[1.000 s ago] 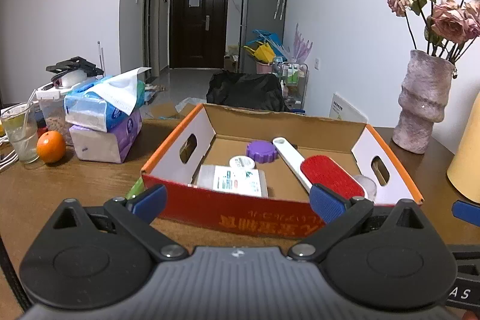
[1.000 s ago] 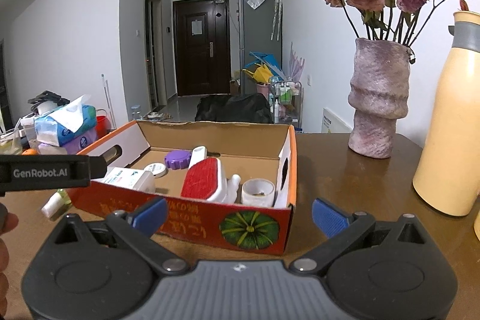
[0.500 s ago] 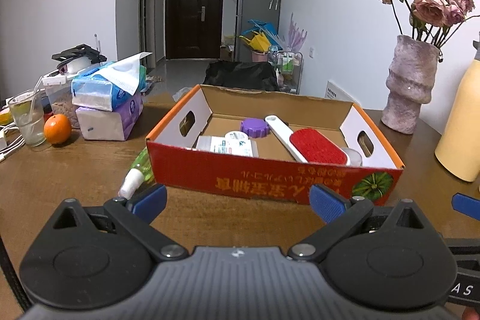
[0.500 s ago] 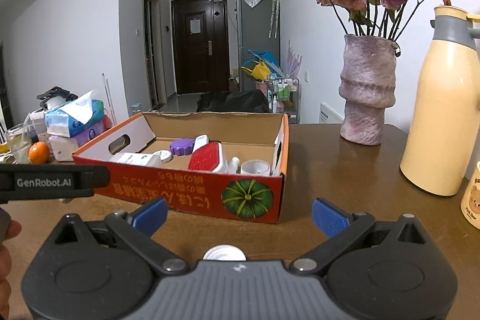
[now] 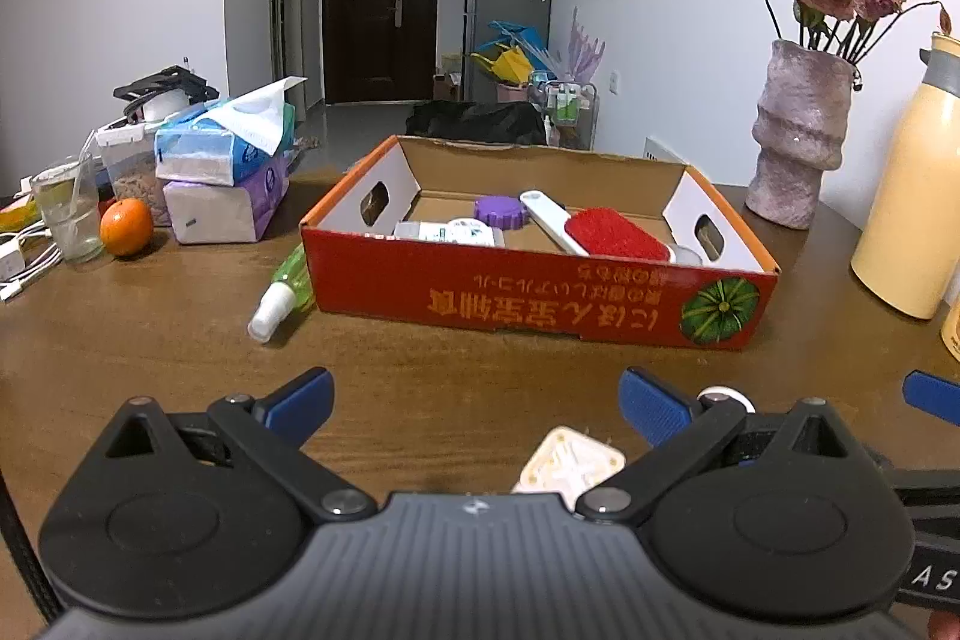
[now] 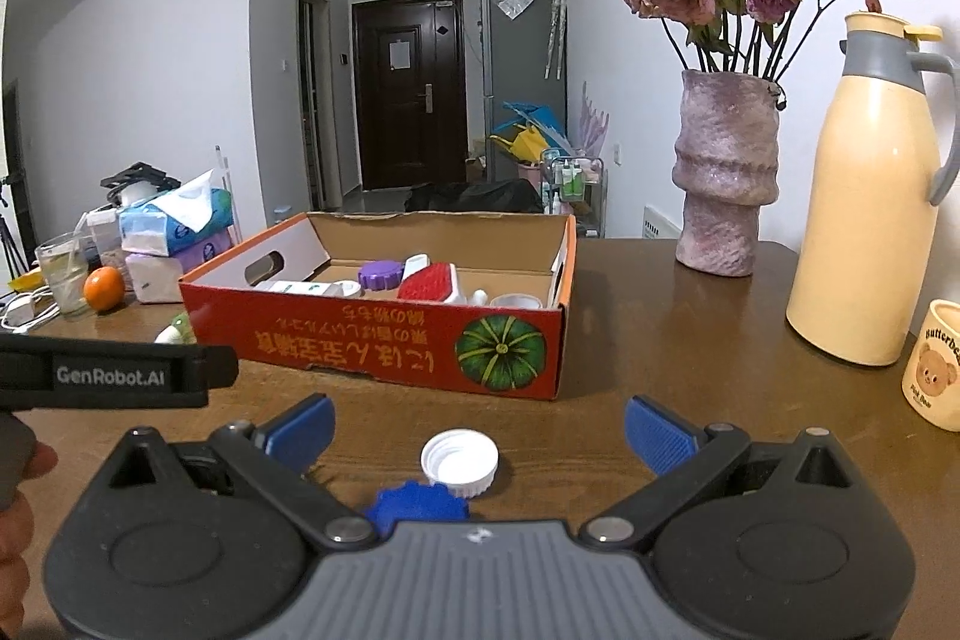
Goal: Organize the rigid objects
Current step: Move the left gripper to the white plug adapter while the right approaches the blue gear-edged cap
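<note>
Left tool point(image 5: 477, 403): fingers spread, empty, low over the brown surface point(image 5: 150, 340).
Right tool point(image 6: 477, 427): fingers spread, empty.
Red cardboard box point(image 5: 540, 301): centre of surface; holds purple cap point(image 5: 501, 211), red lint brush point(image 5: 612, 235), white packet point(image 5: 450, 233).
Left view only: green spray bottle point(image 5: 285, 289) lying against the box's left corner; cream square piece point(image 5: 570, 469) just before the tool.
Right view only: white cap point(image 6: 459, 462) upturned between the fingers; blue cap point(image 6: 417, 505) beside it; bear mug point(image 6: 933, 364); thermos lid.
</note>
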### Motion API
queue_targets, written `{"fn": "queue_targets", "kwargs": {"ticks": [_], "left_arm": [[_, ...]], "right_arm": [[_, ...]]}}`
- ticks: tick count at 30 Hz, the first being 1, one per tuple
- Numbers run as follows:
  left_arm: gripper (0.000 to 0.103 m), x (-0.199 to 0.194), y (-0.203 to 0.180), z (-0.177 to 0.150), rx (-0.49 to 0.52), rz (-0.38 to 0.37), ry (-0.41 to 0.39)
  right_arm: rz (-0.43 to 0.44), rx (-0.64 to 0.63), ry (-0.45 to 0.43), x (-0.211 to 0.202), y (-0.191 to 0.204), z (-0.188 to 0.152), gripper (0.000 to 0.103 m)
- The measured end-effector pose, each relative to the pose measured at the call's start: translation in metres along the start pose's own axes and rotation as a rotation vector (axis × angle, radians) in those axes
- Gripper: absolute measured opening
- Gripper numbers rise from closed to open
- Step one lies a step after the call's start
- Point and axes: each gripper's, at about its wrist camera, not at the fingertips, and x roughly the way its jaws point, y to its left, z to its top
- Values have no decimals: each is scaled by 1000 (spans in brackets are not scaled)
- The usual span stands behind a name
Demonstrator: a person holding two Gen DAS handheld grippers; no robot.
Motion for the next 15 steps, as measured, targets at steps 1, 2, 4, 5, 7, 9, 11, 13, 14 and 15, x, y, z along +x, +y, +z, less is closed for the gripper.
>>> {"fn": "queue_targets", "kwargs": {"ticks": [1, 2, 4, 5, 7, 9, 11, 13, 14, 15], "left_arm": [[103, -2, 0, -2, 1, -1, 2], [103, -3, 0, -4, 1, -2, 5], [103, -6, 0, -7, 3, -5, 13], [103, -7, 0, -10, 4, -5, 16], [103, -9, 0, -13, 7, -6, 21], [103, -10, 1, -16, 7, -12, 24], [103, -12, 2, -20, 6, -13, 27], [103, -12, 2, -23, 8, -13, 34], [103, -12, 1, -25, 9, -15, 39], [103, -12, 1, -27, 11, -17, 43]], "right_arm": [[2, -2, 7, -1, 0, -2, 103], [3, -5, 14, -2, 0, -5, 103], [6, -11, 21, -5, 0, -10, 103], [7, -13, 24, -7, 0, -12, 103], [2, -18, 27, -9, 1, -15, 103], [-1, -16, 30, -11, 0, -19, 103], [0, -11, 35, -14, -2, -22, 103], [-2, -6, 36, -15, -3, -24, 103], [-4, -6, 36, -16, -3, -25, 103], [-7, -5, 38, -16, -3, -25, 103]]}}
